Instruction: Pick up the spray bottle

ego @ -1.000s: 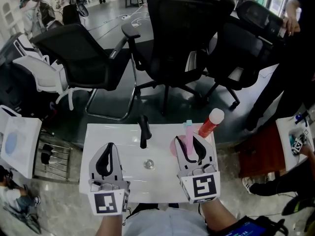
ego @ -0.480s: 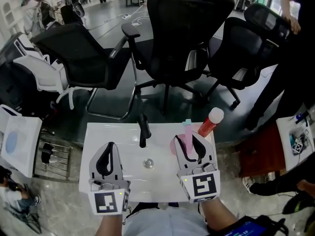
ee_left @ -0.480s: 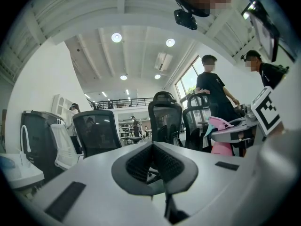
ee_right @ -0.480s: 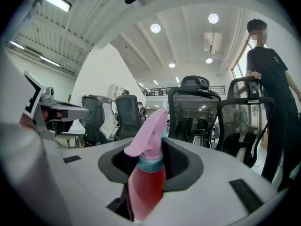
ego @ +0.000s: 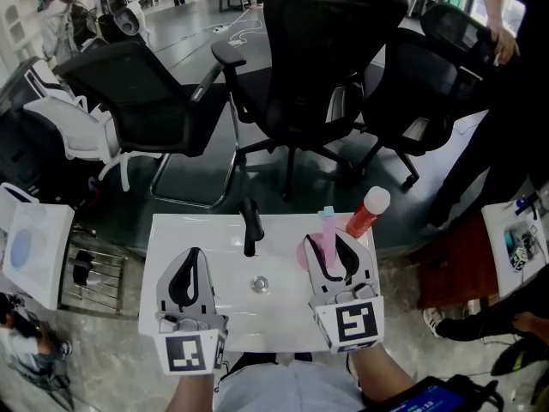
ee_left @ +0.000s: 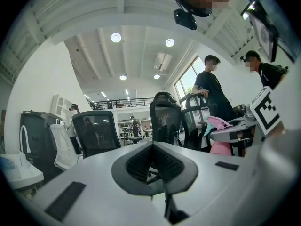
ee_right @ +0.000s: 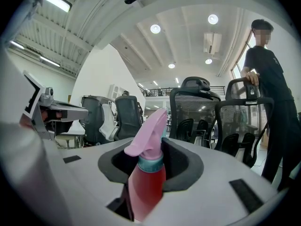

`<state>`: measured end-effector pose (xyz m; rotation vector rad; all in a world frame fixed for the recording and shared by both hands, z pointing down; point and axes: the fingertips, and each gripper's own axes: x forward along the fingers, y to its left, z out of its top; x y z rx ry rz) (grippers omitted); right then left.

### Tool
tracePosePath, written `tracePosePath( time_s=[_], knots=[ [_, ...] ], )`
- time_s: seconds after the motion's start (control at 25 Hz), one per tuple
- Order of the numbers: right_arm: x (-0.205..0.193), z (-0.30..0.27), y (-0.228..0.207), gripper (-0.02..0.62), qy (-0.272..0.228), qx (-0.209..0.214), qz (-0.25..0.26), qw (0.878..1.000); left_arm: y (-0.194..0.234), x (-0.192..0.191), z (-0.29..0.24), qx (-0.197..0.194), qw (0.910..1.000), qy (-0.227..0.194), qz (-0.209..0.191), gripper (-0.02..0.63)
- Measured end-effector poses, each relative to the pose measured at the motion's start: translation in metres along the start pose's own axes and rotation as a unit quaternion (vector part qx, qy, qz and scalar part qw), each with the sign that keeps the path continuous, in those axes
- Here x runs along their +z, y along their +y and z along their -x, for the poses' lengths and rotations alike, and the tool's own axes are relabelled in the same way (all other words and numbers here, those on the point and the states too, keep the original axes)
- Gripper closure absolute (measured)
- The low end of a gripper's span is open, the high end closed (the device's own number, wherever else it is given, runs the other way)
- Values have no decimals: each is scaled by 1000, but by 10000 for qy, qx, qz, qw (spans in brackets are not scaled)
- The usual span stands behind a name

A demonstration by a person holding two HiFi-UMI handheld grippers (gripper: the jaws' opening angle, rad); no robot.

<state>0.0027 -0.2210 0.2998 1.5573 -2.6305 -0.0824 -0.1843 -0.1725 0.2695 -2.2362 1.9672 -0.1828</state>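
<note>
Nearest the person, the left gripper (ego: 190, 256) is hovering over the sink (ego: 171, 239) with its grey jaws pinched together on nothing, the dark ribbed pads meeting at the tips. Beside it, the right gripper (ego: 330, 242) is clenching the spray bottle (ego: 328, 228). In the right gripper view its pads are pressing on either side of the body just below the collar. The grasp therefore appears made, and the lift is what is remaining. The pink base is showing just left of the jaws and seems to be resting on the sink's top near its right edge, though I cannot be sure it is not already clear of it. The spray bottle is smooth plastic, with a translucent rose body narrowing to a teal collar under a pale pink, beak-shaped trigger head. It is likely light and a little slippery. The sink is glossy white and rectangular, with a shallow bowl dipping to a round metal drain (ego: 259, 287). Behind that a slim matt black faucet (ego: 250, 228) is rising. At the far right corner a red bottle (ego: 367, 215) with a round white cap is standing apart. Beyond it, black mesh-backed chairs (ego: 322, 50) are crowding the floor.
</note>
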Motion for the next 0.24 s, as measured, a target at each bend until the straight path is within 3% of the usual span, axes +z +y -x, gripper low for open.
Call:
tracePosePath(
  time_s=[0.24],
  knots=[
    [-1, 1, 0, 448, 46, 7, -25, 10000, -2, 1, -1, -19, 10000, 0, -1, 591]
  ],
)
